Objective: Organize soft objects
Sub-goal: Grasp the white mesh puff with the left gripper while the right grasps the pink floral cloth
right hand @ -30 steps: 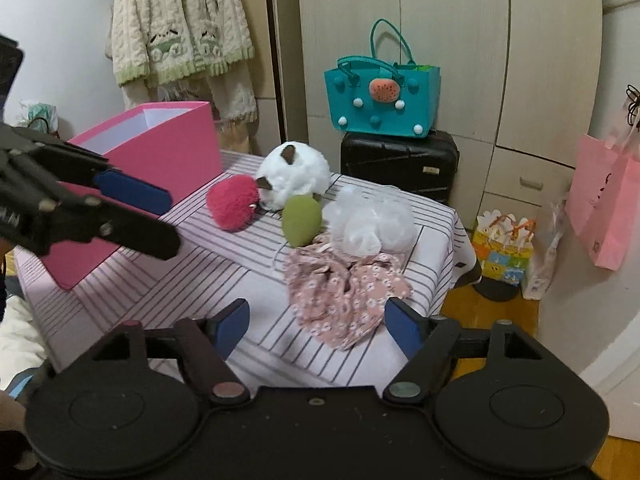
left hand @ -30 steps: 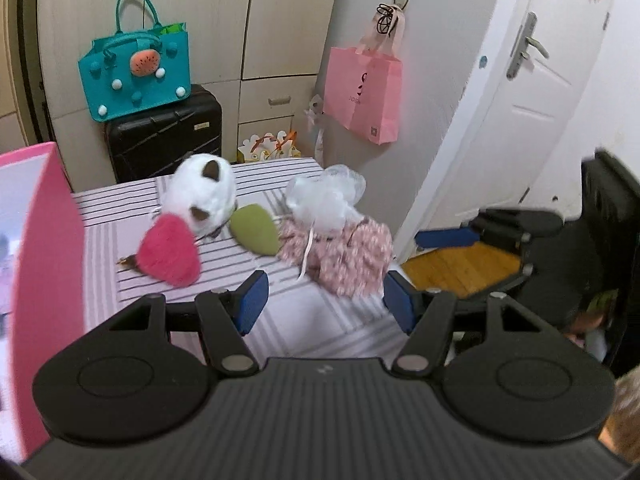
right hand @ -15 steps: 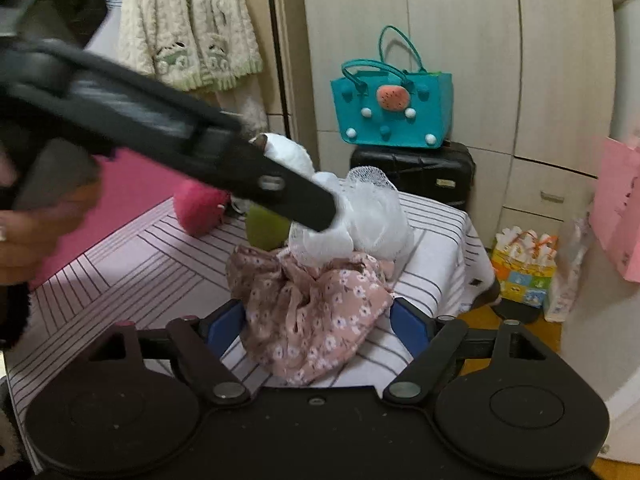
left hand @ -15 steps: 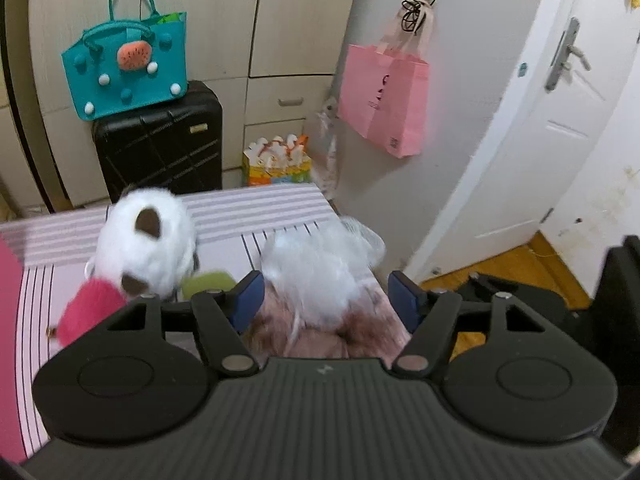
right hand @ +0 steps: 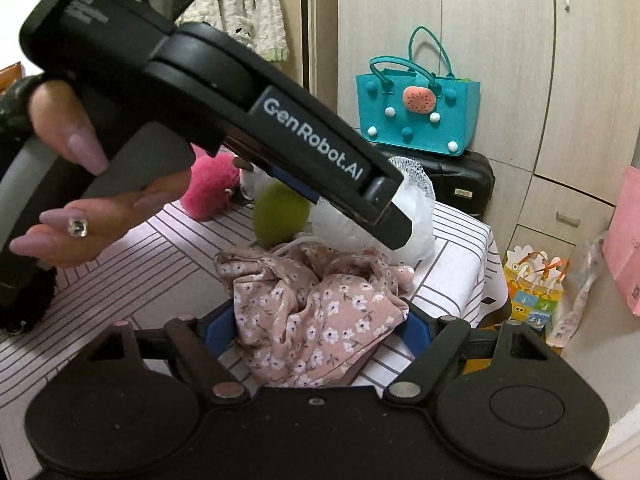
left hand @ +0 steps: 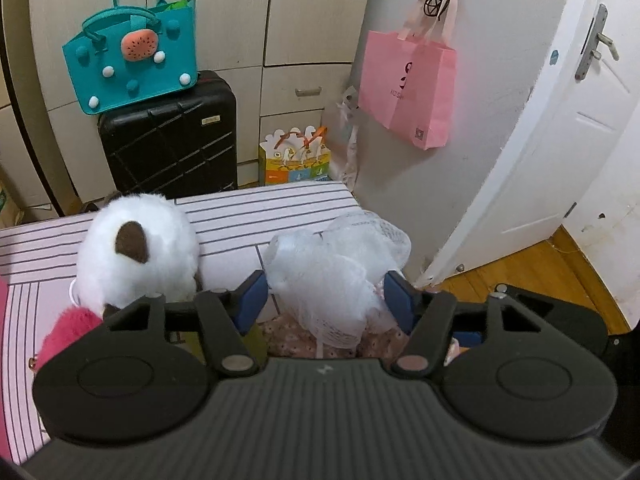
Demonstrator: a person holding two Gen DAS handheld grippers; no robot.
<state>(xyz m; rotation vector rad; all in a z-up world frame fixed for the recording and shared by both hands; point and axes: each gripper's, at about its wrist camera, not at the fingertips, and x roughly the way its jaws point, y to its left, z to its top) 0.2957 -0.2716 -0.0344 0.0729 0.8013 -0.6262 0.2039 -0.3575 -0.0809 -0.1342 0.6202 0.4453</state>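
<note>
Both claws have dropped onto gauzy white mesh bundle (left hand: 340, 276) and crumpled floral cloth (right hand: 316, 312).

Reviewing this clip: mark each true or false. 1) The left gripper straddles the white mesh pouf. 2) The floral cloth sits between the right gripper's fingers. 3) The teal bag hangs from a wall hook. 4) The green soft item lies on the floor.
1) True: the left gripper has the white mesh pouf between its fingers.
2) True: the floral cloth lies inside the right gripper.
3) False: the teal bag stands on the black suitcase.
4) False: the green soft item lies on the striped table.
</note>
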